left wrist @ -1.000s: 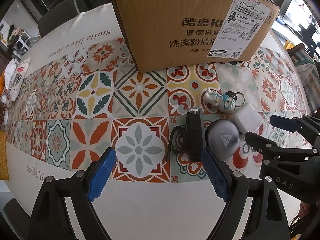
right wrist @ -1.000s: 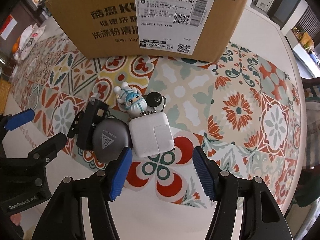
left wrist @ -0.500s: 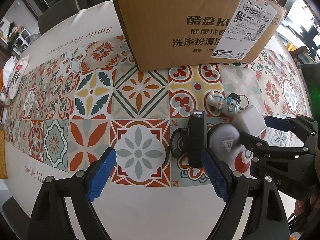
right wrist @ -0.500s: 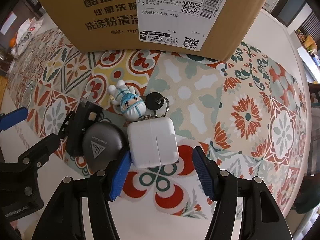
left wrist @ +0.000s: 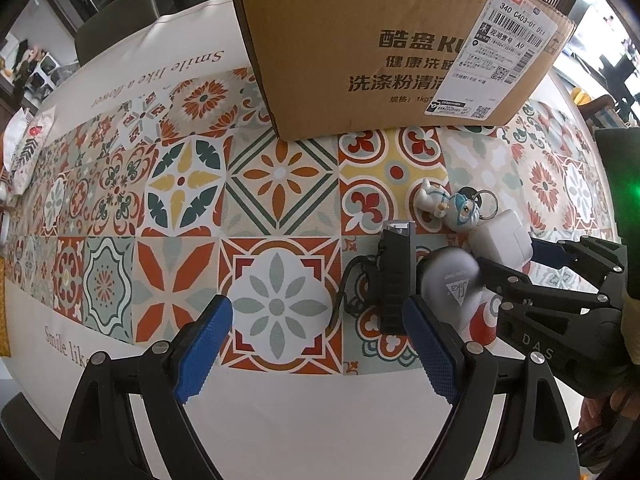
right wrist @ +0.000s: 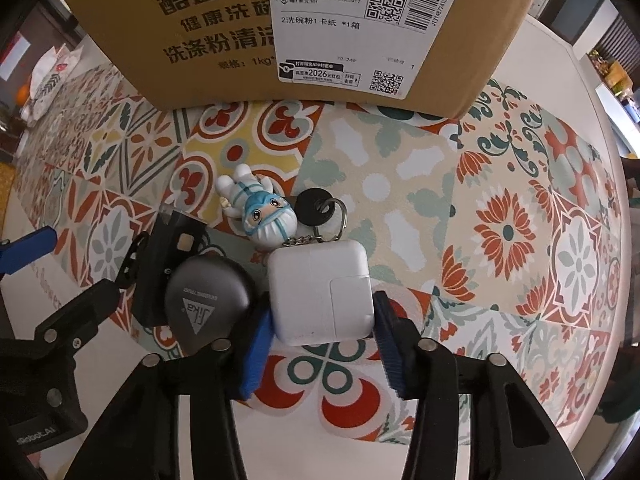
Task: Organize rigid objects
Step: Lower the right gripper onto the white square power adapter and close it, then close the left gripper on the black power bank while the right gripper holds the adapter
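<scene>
Right gripper (right wrist: 322, 338) – blue pads pressed on both side faces of the white charger block (right wrist: 320, 296), which lies flat on the tiled tablecloth (right wrist: 520, 240). Block sits squarely between the fingers, nearly square in outline, so no long axis to speak of; grip runs across its width. Its far edge touches the chain of the figurine keychain (right wrist: 260, 212); its left side is just beside the grey rounded case (right wrist: 208, 300), the left finger wedged between the two. Black ribbed device (right wrist: 176, 256) lies beyond the case.

Left gripper (left wrist: 316, 344) – pads spread wide, nothing between them, hanging over bare cloth; the black device is just off its right finger.

Cardboard box (right wrist: 304, 28) stands behind the cluster, well apart from the charger – likely the destination. Right hand is the one on the job; judged next: a straight lift, watching the keychain chain and the case for drag.

Against a second ago: right pads then stood open and short of the block, now lowered and closed on it. Left gripper unchanged
</scene>
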`<state>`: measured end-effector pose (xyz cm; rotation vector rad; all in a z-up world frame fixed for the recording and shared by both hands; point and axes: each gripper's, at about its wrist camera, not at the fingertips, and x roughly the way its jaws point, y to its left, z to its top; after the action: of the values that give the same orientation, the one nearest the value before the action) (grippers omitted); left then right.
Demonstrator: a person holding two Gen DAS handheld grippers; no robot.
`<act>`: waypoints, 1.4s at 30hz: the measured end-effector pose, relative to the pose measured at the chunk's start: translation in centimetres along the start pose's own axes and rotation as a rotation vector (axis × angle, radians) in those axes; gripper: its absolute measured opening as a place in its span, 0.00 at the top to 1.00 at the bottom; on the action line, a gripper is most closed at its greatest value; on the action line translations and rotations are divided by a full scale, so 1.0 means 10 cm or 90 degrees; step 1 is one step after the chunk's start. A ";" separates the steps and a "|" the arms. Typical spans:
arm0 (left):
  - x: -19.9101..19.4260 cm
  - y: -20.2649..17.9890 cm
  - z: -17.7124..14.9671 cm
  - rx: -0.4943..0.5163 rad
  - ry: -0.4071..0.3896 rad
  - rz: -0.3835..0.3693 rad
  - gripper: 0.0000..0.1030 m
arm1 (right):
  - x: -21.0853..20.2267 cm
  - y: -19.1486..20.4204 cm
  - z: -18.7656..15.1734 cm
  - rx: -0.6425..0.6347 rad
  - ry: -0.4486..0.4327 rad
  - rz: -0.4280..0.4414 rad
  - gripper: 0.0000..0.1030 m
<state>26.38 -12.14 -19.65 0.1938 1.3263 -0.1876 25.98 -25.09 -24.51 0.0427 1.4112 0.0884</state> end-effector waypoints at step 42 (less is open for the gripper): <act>0.38 -0.25 0.13 0.013 0.046 -0.073 0.44 | -0.48 -0.35 -0.30 0.080 -0.063 0.006 0.56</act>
<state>27.83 -14.99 -23.17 0.1423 1.4088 -0.2934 22.36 -29.07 -20.58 0.1554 1.3168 0.0054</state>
